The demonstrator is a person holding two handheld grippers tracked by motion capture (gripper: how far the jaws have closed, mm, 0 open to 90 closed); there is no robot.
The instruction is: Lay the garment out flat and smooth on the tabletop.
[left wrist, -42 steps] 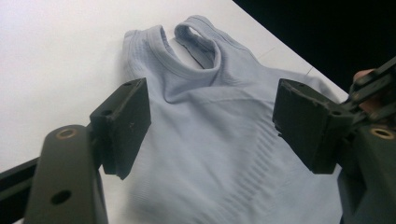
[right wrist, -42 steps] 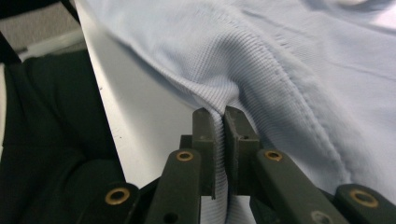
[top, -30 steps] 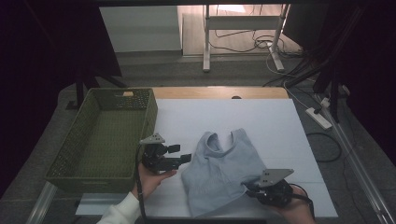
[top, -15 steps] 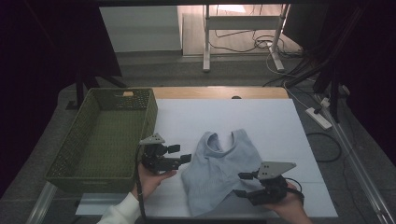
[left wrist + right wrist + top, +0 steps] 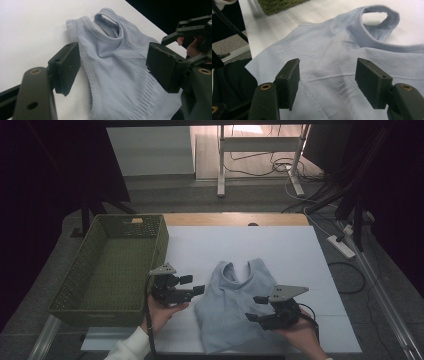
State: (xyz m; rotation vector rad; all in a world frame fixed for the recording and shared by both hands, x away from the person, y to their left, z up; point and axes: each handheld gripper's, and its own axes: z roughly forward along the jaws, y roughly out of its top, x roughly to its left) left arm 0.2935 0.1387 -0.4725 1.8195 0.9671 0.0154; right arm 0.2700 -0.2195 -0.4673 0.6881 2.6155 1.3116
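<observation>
1. While I hold one tool in each hand, the light blue tank top (image 5: 239, 307) lies flat on the white tabletop (image 5: 280, 245), between my two hands and near my edge of it.
2. Its long axis runs away from me: the hem is close to me, and the straps and the neck opening point to the far side.
3. My left tool (image 5: 192, 285) is just beside the left side edge of the garment, and its jaws point to the right, toward the cloth. They are spread wide and hold nothing; in the left gripper view (image 5: 112, 67) the side seam lies between them, not touched.
4. My right tool (image 5: 255, 309) hovers over the lower right part of the garment, near the hem. Its jaws are also spread and empty; in the right gripper view (image 5: 327, 82) the cloth is directly below the gap.
5. I judge the right tool is nearer to a grip, because the fabric is already under it, while the left one must first go a little to the right.
6. The green basket (image 5: 90, 285) stands to the left of the garment, just beside my left hand (image 5: 162, 312).
</observation>
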